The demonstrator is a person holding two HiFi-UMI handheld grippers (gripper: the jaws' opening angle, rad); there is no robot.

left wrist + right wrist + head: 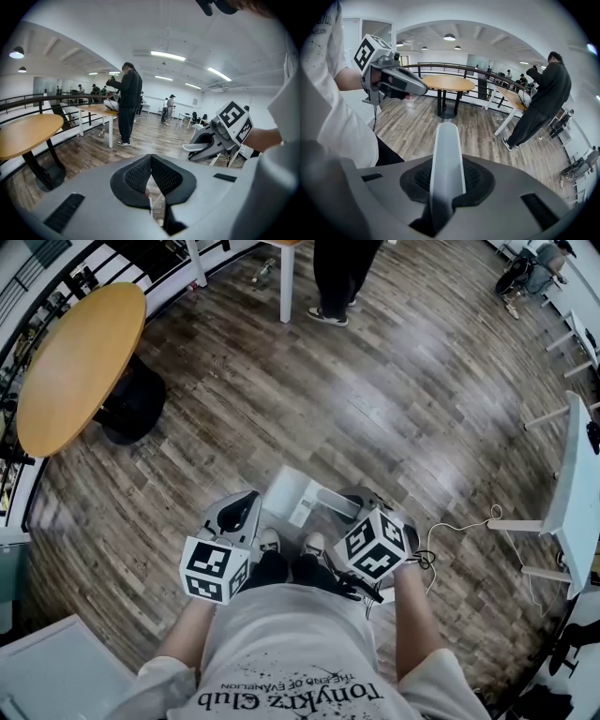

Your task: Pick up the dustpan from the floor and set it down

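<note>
Right tongs (447, 180) are clamped on the grey-white handle of the dustpan (292, 493). The handle runs up between the pads and sticks out past them. From the head view the white pan hangs off the wood floor (394, 399), just ahead of the person's shoes (270, 540). It sits between the two tongs, with the handle angling back to the right one.

Left tongs (151, 164) are closed with the pads meeting at the tips and nothing between them. They are held beside the dustpan at about the same height and are not touching it.

Both marker cubes face up at the camera, close to the person's white shirt (291, 652).

A round desk (80, 362) with a wooden top and black base stands well off to the upper left. A bystander in dark clothes (337, 277) stands by a white-legged desk at the top. Another white desk (577, 484) is at the right edge, with a thin white cable (459, 526) on the floor near it.
</note>
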